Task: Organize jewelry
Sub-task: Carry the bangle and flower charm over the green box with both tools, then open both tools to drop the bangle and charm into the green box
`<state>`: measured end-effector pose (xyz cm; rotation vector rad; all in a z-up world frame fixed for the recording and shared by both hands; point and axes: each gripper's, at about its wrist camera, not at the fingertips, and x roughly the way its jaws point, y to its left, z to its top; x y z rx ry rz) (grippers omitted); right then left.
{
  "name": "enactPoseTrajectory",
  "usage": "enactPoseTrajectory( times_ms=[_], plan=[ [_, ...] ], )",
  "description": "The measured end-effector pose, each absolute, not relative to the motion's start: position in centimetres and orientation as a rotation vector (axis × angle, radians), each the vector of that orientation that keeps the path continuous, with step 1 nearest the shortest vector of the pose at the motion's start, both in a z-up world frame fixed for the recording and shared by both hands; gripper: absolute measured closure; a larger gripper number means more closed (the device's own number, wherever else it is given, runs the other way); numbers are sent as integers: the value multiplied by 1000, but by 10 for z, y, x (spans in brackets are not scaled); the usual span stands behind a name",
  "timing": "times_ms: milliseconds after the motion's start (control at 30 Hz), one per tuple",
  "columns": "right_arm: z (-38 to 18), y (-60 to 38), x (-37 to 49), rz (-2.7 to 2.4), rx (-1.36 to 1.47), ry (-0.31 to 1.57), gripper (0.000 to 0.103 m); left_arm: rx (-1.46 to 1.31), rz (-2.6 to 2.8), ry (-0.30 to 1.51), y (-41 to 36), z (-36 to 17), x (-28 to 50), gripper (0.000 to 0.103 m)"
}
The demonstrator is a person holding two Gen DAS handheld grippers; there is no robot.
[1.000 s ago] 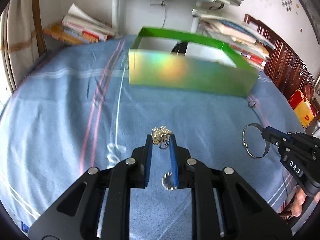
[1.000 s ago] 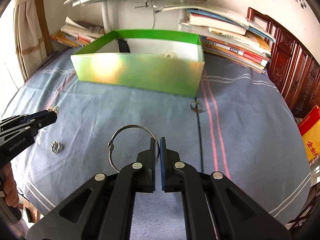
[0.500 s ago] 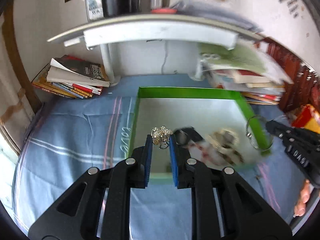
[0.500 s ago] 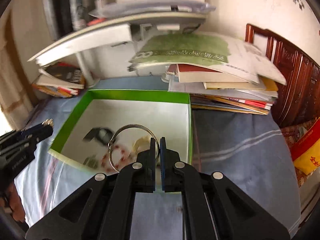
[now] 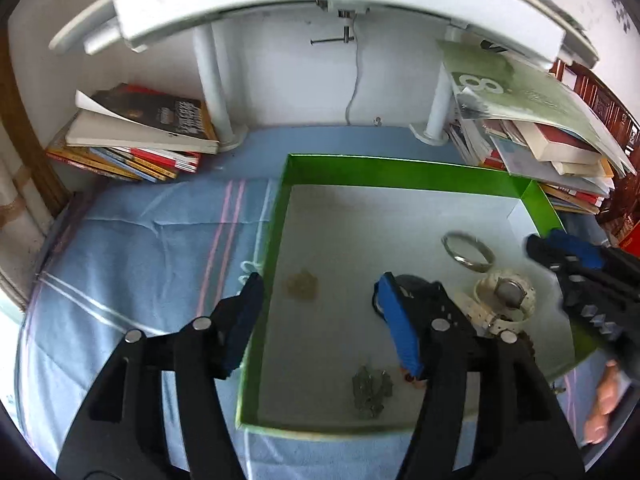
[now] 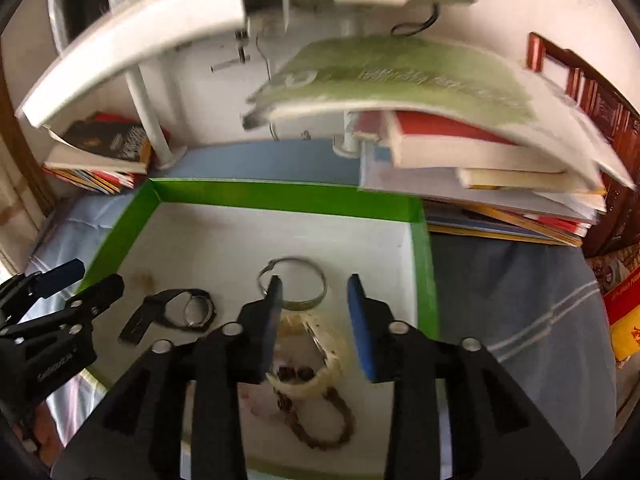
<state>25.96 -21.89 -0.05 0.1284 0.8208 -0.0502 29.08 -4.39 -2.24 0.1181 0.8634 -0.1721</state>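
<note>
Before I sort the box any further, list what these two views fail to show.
- Black watch: left wrist view, mostly behind the left tongs, whose jaws are opening with nothing between them.
- Beaded bracelet: right wrist view, partly behind the right tongs, also opening, empty.
- White watch: its strap end hidden by the left tongs' arm.
- Silver charm cluster: too small and blurred to identify.
- Green book cover: motion-blurred, text unreadable.

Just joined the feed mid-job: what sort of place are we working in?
Probably a bedroom or study at home: a striped blue bedsheet under the green box, loose stacks of books, and carved wooden furniture.
</note>
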Motion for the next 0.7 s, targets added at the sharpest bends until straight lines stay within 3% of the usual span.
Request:
enactPoseTrajectory(
  times_ms=[100, 333, 500, 700],
  plan=[
    [10, -240, 217, -70, 154, 788, 59, 132, -184, 813, -34, -11, 258, 30],
    [-21, -269, 149, -113, 147, 813, 56, 99, -141, 834, 2, -26, 155, 27],
    [-41, -265, 129, -75, 161, 867, 56, 7, -142, 871, 15, -54, 90, 22],
    [-68, -248, 131, -73, 71, 950, 52, 33, -118, 919, 19, -73, 71, 21]
  ],
)
